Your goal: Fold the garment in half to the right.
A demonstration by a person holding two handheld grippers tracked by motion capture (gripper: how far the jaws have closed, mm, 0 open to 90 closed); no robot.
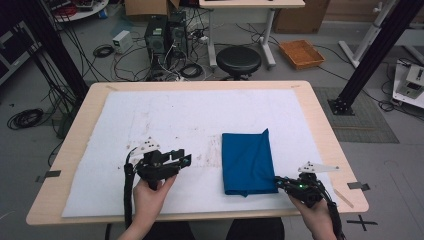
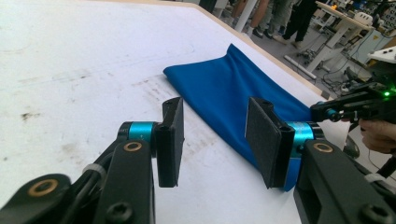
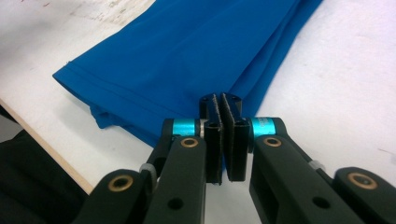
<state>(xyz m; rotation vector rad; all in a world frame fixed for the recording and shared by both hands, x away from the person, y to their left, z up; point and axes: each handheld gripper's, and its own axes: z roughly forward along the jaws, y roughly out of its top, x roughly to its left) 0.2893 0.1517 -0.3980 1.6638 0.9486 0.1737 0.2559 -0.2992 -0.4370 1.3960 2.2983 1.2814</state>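
On the worktop's (image 1: 320, 130) right half lies a blue cloth (image 1: 247, 162), already folded into a narrow rectangle with 1 far corner peaked and some wrinkles. Right hand-held gripper (image 3: 223, 135) is clamped on its near right edge, left hand-held gripper (image 2: 215, 140) gapes empty beside it; another fold likely remains.

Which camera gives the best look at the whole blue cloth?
The high view: the blue cloth lies folded on the white mat, whole outline visible. The left gripper view sees it slantwise; the right gripper view shows only its near edge, pinched by the right gripper.
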